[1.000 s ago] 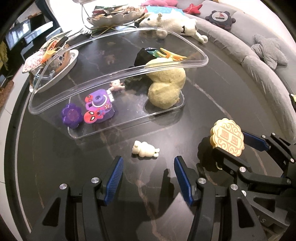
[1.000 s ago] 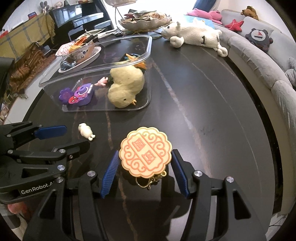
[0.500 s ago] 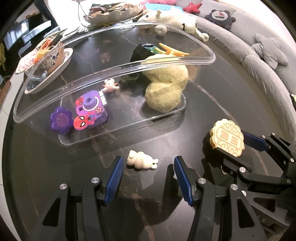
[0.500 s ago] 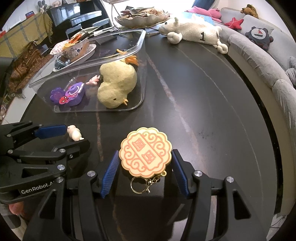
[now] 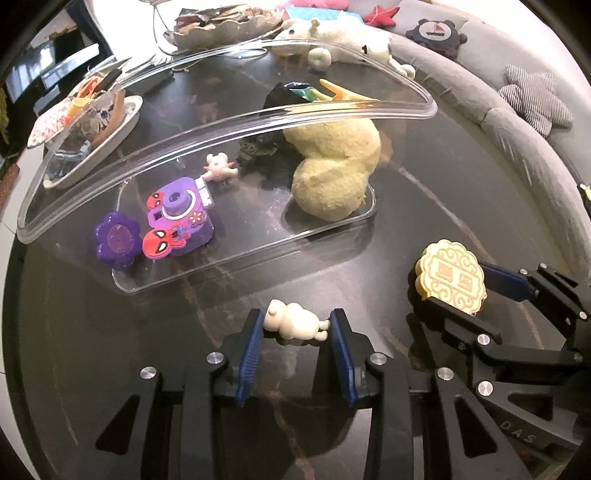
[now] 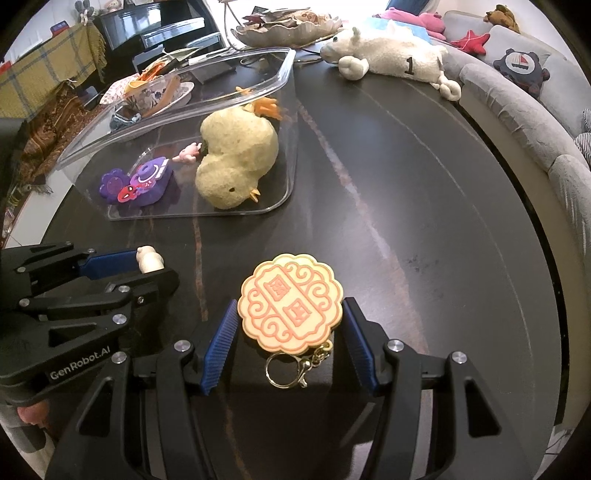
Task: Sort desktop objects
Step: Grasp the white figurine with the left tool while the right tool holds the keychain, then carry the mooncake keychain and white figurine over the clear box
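Note:
My left gripper [image 5: 297, 326] is shut on a small cream figurine [image 5: 293, 324] low over the dark table, just in front of the clear plastic box [image 5: 236, 258]. The figurine also shows in the right wrist view [image 6: 149, 259]. My right gripper [image 6: 290, 323] is shut on a round mooncake-shaped keychain [image 6: 291, 304], held above the table; it shows in the left wrist view [image 5: 452, 277]. The box holds a yellow plush chick [image 5: 332, 173], a purple toy camera [image 5: 181, 218], a purple flower [image 5: 116, 240] and a small pink figure [image 5: 219, 168].
A white plush sheep [image 6: 395, 59] lies at the far side of the table. A plate of clutter [image 5: 88, 136] stands left of the box, a bowl [image 6: 288, 27] behind it. A grey sofa [image 6: 517, 110] curves along the right.
My left gripper moved forward to the cream figurine and closed on it. My right gripper kept hold of the keychain and stayed nearly still.

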Tool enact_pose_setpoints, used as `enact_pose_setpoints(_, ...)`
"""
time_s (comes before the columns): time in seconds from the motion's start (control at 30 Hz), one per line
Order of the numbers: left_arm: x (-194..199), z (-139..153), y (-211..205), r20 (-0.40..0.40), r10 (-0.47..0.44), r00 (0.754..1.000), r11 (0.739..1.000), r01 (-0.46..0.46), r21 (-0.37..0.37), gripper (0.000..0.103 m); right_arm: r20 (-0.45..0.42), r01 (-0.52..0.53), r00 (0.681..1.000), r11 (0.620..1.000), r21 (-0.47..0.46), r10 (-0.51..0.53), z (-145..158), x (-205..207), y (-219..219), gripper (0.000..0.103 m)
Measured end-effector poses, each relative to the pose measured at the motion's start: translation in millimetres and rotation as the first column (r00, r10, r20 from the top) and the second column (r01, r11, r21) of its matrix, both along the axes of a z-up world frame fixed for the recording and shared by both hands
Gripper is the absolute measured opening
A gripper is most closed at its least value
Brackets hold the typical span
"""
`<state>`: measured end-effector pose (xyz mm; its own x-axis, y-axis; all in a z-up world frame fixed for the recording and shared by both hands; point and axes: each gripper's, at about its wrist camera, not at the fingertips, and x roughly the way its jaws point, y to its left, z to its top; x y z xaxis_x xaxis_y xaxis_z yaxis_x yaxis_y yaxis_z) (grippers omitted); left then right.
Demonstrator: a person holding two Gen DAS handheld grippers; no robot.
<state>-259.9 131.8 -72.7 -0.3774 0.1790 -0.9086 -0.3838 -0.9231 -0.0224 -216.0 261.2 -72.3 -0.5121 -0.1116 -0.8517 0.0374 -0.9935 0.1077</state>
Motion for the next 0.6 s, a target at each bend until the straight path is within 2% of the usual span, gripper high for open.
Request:
enact_pose_setpoints(0.33,14,15,0,-0.032,-0.003,0.999,1.0,0.003,-0.01,0.033,-0.004,0.008,1.0,0.999,-0.035,-0.008,3,3,-3,0.054)
enact_pose_setpoints(0.6,32,32,-16,-0.054,0.016,0.998,1.0,-0.016,-0.001,0.033,-0.025,-0.009,1.0,0.999,-0.034,0.008,14,8,-15,0.054)
